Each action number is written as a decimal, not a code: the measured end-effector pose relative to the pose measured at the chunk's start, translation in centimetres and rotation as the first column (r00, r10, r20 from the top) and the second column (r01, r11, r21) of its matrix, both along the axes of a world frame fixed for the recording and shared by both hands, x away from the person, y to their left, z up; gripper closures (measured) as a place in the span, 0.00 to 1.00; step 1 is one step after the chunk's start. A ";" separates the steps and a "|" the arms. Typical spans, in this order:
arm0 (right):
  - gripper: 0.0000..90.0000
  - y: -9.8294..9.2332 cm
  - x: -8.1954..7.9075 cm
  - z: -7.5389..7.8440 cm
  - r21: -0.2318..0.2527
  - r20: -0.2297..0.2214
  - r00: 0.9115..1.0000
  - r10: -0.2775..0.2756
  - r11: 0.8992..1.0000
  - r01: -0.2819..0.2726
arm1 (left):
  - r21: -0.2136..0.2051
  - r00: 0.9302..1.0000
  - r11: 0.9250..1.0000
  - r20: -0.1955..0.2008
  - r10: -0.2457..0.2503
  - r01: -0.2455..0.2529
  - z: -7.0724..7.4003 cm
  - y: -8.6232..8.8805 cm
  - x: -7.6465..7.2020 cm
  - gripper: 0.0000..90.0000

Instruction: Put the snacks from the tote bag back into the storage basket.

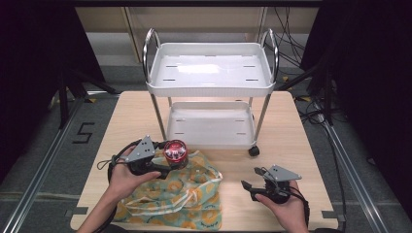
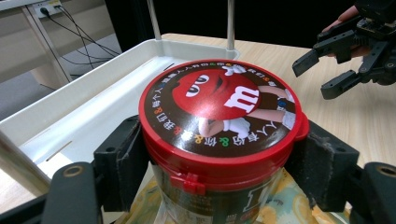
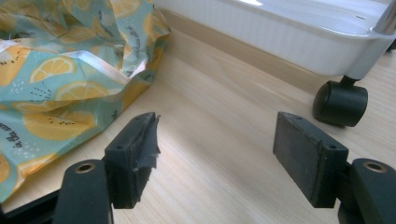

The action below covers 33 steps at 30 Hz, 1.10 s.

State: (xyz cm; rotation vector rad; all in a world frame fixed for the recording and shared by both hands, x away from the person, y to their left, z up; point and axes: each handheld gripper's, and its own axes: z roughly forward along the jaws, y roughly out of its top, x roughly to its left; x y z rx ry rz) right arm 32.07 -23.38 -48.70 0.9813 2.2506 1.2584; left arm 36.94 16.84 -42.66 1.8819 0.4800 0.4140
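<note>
While the left claw (image 2: pixel 219 182) is clamped on the red-lidded candy jar (image 2: pixel 219 121), just below the lid's rim, the work in hand looks like lifting that jar out of the lemon-print bag (image 1: pixel 177 196) and carrying it to the white trolley (image 1: pixel 211 73) just beyond. The jar stands upright over the bag, at the bag's far edge and close in front of the trolley's lower tray (image 1: pixel 210 127).

To do this well, I would keep the jar upright and the squeeze steady, since the pads grip a smooth round wall under the lid and a tilt could let it slip. Raise it clear of the bag's loose folds and ribbon handles before moving toward the trolley, then bring it over the tray's raised rim rather than into it. The right claw (image 3: pixel 215 158), jaws well apart and holding nothing, hovers over bare bench (image 3: pixel 219 126) to the right of the bag; it could pin the fabric if the bag drags along.

From the high view the whole layout is plain: jar, bag, both tiers of the trolley. Close up, the left gripper view shows the pad contact on both sides of the jar and the lid's small front latch. Nearer the bench, the right gripper view shows the trolley's black caster (image 3: pixel 340 102) and the bag's crumpled edge.
</note>
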 end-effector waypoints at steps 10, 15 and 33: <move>0.35 0.0 0.0 0.0 0.003 -0.003 1.000 0.000 1.000 0.000 | 0.020 0.999 1.000 0.033 -0.025 0.024 0.3 -0.1 0.6 0.28; 0.35 0.1 -0.1 0.0 0.008 -0.016 1.000 -0.005 1.000 0.005 | 0.004 1.000 1.000 0.013 -0.006 0.006 0.3 -0.2 0.7 0.28; 0.35 0.1 -0.1 0.0 0.006 -0.012 1.000 -0.009 1.000 0.009 | 0.008 0.999 1.000 0.041 -0.023 0.023 0.4 -0.3 1.6 0.28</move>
